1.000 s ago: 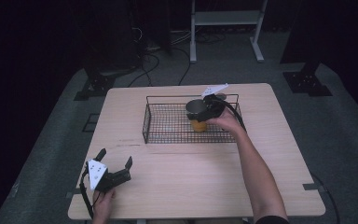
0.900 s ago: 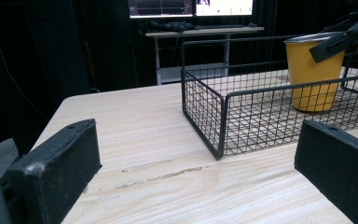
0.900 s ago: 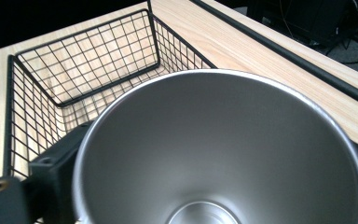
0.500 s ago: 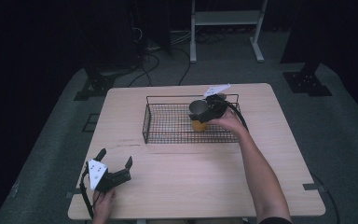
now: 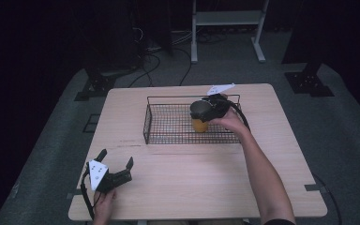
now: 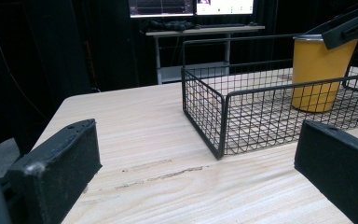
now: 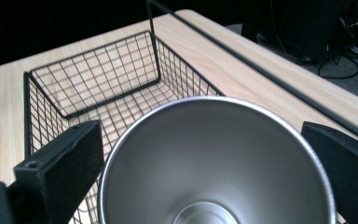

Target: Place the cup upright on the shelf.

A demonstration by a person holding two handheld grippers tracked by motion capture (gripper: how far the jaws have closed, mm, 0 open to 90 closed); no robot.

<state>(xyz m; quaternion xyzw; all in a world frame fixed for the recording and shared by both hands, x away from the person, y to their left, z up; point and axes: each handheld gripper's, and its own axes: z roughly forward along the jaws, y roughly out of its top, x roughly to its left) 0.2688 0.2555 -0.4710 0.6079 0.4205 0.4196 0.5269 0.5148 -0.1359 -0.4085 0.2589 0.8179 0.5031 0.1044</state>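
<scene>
Tongs on the right (image 5: pixel 214 108) stood over the yellow cup (image 5: pixel 199 120), one jaw on each side of its rim; in the right gripper view the steel-lined mouth (image 7: pixel 214 163) sat between the two black jaws with a sliver of gap at either side, so they looked spread and not pressed against the cup. The cup stood upright on the floor of the wire basket (image 5: pixel 168 124), toward the basket's right end, near the far right part of the bench (image 5: pixel 206 173). Judging by this, the step in hand was either setting the cup down in the basket or taking hold of it; which one could not be told. The next move would call for a straight vertical path, so that the jaws clear the rim and the basket's top rail without tipping the cup. Tongs on the left (image 5: pixel 117 171) rested near the bench's near left corner, jaws wide apart and holding nothing, well apart from the basket, with the cup (image 6: pixel 318 74) visible beyond the mesh.
</scene>
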